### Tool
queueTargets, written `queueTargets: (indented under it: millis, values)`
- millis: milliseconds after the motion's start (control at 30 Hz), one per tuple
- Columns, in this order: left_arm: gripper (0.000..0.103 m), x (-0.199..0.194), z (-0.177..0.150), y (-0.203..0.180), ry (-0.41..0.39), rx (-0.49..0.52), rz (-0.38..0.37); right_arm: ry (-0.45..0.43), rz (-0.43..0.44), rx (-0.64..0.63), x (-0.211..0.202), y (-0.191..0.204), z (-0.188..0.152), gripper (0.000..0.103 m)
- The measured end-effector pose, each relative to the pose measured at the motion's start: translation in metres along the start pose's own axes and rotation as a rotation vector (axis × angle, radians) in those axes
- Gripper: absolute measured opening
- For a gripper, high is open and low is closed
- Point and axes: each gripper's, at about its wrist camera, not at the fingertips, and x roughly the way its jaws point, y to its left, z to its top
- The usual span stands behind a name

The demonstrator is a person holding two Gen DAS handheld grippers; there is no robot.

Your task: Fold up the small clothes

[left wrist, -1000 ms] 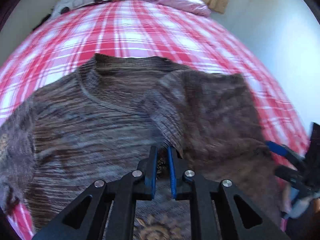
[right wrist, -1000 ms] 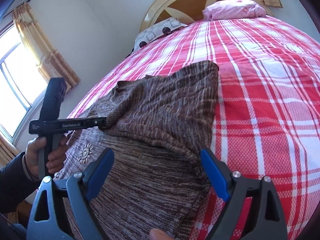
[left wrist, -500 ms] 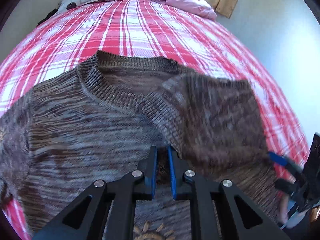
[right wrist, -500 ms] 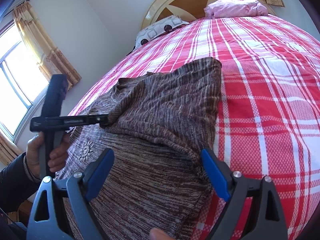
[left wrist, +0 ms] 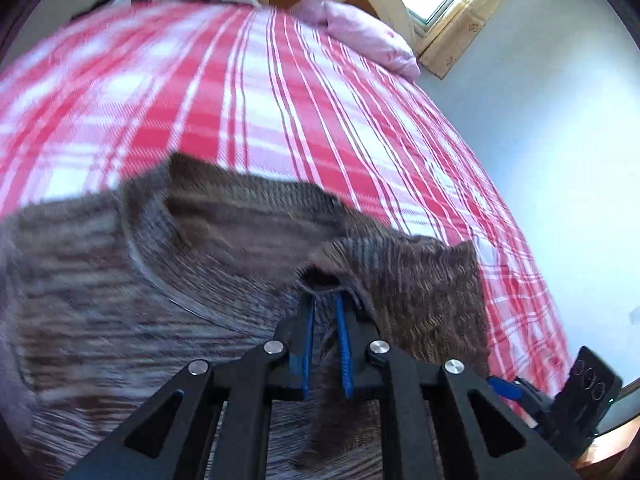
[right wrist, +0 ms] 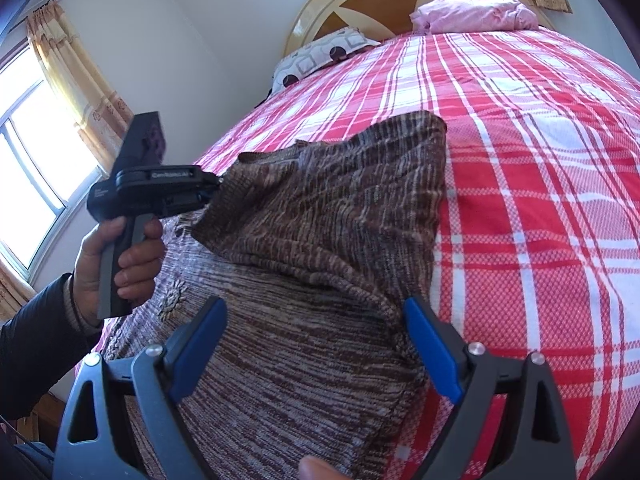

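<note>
- While the left gripper (left wrist: 325,312) pinches a folded flap of the brown-and-grey striped knit sweater (right wrist: 304,264) lying on the red plaid bed (right wrist: 540,168), its thin bite could slip.
- Toward 5 o'clock, the right gripper (right wrist: 316,348) hovers unclenched, pinning nothing, so the sweater may drag.

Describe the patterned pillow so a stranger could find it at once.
Start at the bed with the red and white plaid cover and look to its far end, at the round wooden headboard. Two pillows lie there; the patterned pillow is the white one with grey squares and dark dots, unlike the plain pink pillow beside it.
</note>
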Motion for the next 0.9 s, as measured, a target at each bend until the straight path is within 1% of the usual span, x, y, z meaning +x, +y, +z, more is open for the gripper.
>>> queueTargets:
  millis: [33, 67, 100, 167, 233, 300, 433, 467, 533, 600, 667, 733, 833, 867, 900]
  values:
    - [0.011, -0.005, 0.002, 0.002, -0.029, 0.004, 0.021, 0.0, 0.0, 0.001, 0.0, -0.001, 0.0, 0.093]
    - [0.011, -0.01, 0.003, 0.006, -0.057, 0.004, 0.058, 0.0, 0.0, 0.0, 0.0, -0.001, 0.0, 0.093]
    - [0.011, -0.012, 0.004, 0.011, -0.064, 0.005, 0.098, 0.0, 0.001, 0.001, 0.0, -0.001, 0.0, 0.093]
    - [0.011, -0.011, 0.006, 0.021, -0.048, 0.002, 0.145, 0.0, 0.001, 0.002, 0.0, -0.001, 0.0, 0.093]
    - [0.011, -0.014, 0.003, 0.03, -0.036, -0.004, 0.154, -0.004, 0.006, 0.006, -0.001, -0.001, 0.0, 0.093]
    - [0.011, -0.019, -0.003, 0.032, -0.029, 0.019, 0.197, -0.008, 0.013, 0.012, -0.001, -0.003, 0.0, 0.094]
    - [0.012, -0.043, -0.023, 0.042, -0.044, 0.094, 0.305, -0.015, 0.015, 0.013, -0.002, -0.002, -0.001, 0.094]
    - [0.012, -0.053, -0.03, 0.048, -0.047, 0.108, 0.351, -0.019, 0.017, 0.017, -0.003, -0.003, -0.001, 0.094]
    - [0.012, -0.067, -0.037, 0.062, -0.052, 0.113, 0.421, -0.028, 0.015, 0.027, -0.005, -0.004, -0.001, 0.097]
    - [0.012, -0.087, -0.048, 0.083, -0.055, 0.095, 0.466, -0.036, 0.004, 0.037, -0.006, -0.005, -0.002, 0.098]
    - [0.012, -0.118, -0.061, 0.112, -0.074, 0.053, 0.507, -0.039, -0.015, 0.038, -0.006, -0.005, -0.001, 0.098]
    - [0.012, -0.146, -0.072, 0.135, -0.093, 0.016, 0.519, -0.042, -0.049, 0.029, -0.006, -0.002, -0.001, 0.098]
    - [0.012, -0.192, -0.089, 0.177, -0.112, -0.038, 0.612, -0.043, -0.14, 0.026, -0.007, 0.001, 0.0, 0.098]
    - [0.012, -0.209, -0.095, 0.197, -0.112, -0.057, 0.657, -0.061, -0.178, 0.02, -0.013, 0.005, 0.003, 0.098]
    - [0.012, -0.218, -0.099, 0.208, -0.112, -0.073, 0.673, -0.087, -0.207, 0.012, -0.021, 0.01, 0.006, 0.098]
